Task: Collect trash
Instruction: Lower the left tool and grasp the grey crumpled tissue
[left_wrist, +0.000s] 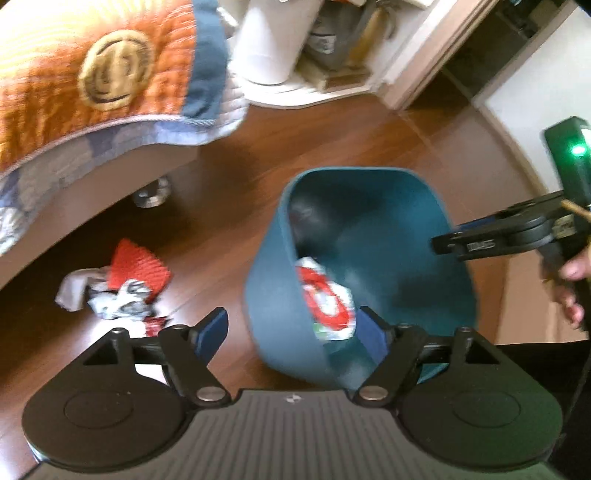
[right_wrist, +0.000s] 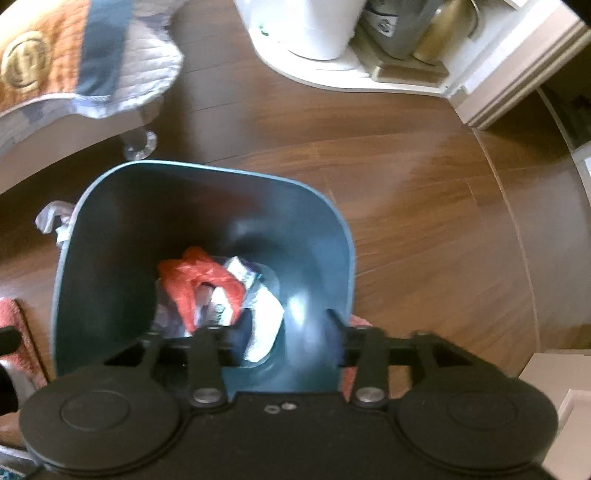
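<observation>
Both claws are standing open over the teal bin, with more trash waiting on the floor.

The left claw (left_wrist: 295, 332) is gaping with nothing pressed between its blue pads, and a red-and-white wrapper (left_wrist: 327, 301) is dropping just inside the near wall of the teal bin (left_wrist: 388, 221); it could be catching on the rim and spilling out. The right claw (right_wrist: 275, 332) is hanging parted above the bin's contents (right_wrist: 207, 288), gripping nothing. A crumpled pile of wrappers (left_wrist: 118, 288) is lying on the wooden floor (left_wrist: 332, 140) beside the bin, near the bed (left_wrist: 92, 92). Reaching for it, the left claw is likely risking a knock that tips the light bin.
</observation>
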